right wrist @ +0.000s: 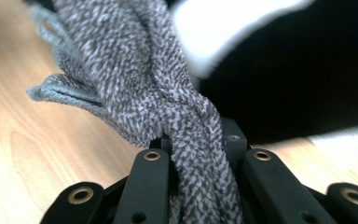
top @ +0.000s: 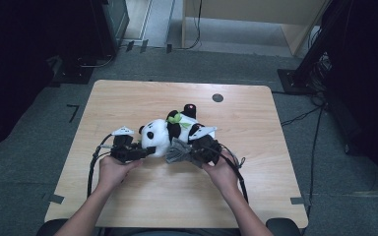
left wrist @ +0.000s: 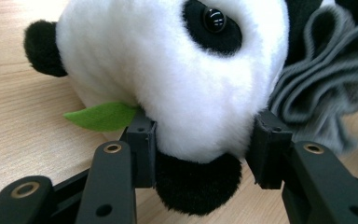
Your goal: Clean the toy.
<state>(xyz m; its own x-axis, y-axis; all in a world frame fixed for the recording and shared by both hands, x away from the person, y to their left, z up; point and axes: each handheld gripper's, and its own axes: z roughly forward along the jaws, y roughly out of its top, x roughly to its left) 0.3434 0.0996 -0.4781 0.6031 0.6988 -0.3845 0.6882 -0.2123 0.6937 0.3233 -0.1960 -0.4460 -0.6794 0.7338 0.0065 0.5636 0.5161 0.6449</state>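
- We take the panda plush (top: 165, 133) as our landmark; it lies on its side near the middle of the wooden table (top: 128, 98), head toward our left.
- Left gripper (top: 147, 151) sits at the panda's head end. In the left gripper view its two black pads (left wrist: 142, 144) press into the white head from both sides, so it is clamped on the panda plush (left wrist: 177, 84), with a black ear between the jaws.
- A green felt leaf (left wrist: 102, 115) pokes out under the head, just beside the left pad, lying on the table (left wrist: 18, 116).
- Right gripper (top: 193, 156) is at the panda's belly side, on the edge nearer to us. Its jaws are closed tight on a grey knitted cloth (right wrist: 186, 140), bunched into a thick twist between the fingers.
- The grey knitted cloth (top: 178, 151) touches the panda's body, just beside the head; in the left gripper view its folds (left wrist: 326, 84) rest against the head.
- In the right gripper view the panda (right wrist: 307, 70) is a blurred black and white mass right behind the cloth.
- Another green leaf (top: 176, 118) sits on the panda's far side, near a small red mark (top: 190, 106) on a black limb.
- A dark round hole (top: 217, 97) sits in the table beyond the panda, well apart from it.
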